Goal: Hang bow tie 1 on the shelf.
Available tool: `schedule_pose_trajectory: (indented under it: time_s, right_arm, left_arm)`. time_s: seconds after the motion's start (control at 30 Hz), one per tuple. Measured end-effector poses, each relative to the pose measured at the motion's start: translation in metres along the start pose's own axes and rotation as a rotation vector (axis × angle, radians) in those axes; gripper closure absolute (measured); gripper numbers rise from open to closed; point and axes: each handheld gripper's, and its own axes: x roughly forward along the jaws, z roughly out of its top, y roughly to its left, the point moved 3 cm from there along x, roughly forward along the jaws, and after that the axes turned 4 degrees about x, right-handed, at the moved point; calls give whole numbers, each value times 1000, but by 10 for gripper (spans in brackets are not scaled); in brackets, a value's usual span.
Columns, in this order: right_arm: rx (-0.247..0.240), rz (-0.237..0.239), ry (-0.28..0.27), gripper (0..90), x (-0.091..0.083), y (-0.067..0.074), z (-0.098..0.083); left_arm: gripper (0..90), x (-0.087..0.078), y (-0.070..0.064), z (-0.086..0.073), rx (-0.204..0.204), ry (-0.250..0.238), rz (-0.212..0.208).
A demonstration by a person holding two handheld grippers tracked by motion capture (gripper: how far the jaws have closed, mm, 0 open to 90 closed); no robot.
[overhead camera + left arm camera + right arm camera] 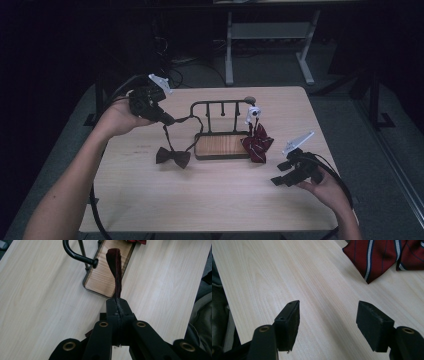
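A dark bow tie (pixel 173 157) rests on the table left of a small rack (pixel 220 104) with a wooden base (pixel 222 145). Its thin strap (pixel 116 270) rises to my left gripper (pixel 169 120), which is shut on it above the table's left part. In the left gripper view the jaws (pixel 119 305) pinch the maroon strap, with the rack's black rail (pixel 77 255) and base (pixel 107 277) beyond. A red striped bow tie (pixel 257 143) hangs at the rack's right end. My right gripper (pixel 280 180) stands open near the table's right front, with nothing between its jaws (pixel 328 322); the red tie (pixel 377 257) lies ahead of it.
The light wooden table (pixel 215 200) has bare room at the front and middle. A white clip or strap (pixel 251 114) holds the red tie on the rack. Behind the table stands a grey metal desk frame (pixel 270 35) on a dark floor.
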Motion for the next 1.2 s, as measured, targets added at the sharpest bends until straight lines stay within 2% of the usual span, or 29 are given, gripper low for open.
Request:
schedule_pose_trajectory:
  time_s: [0.43, 0.5, 0.77, 1.2]
  right_arm:
    - [-10, -1, -11, 350, -3, 0, 0]
    - [-11, -1, -10, 350, -3, 0, 0]
    - [-14, -2, -16, 350, -4, 0, 1]
    - [-21, -6, -21, 350, -6, 2, 3]
  left_arm:
    - [899, 2, 23, 2, -57, 6, 21]
    - [899, 2, 27, 1, -75, 11, 26]
    - [898, 5, 36, -2, -115, 24, 39]
    - [896, 16, 42, 0, -137, 58, 65]
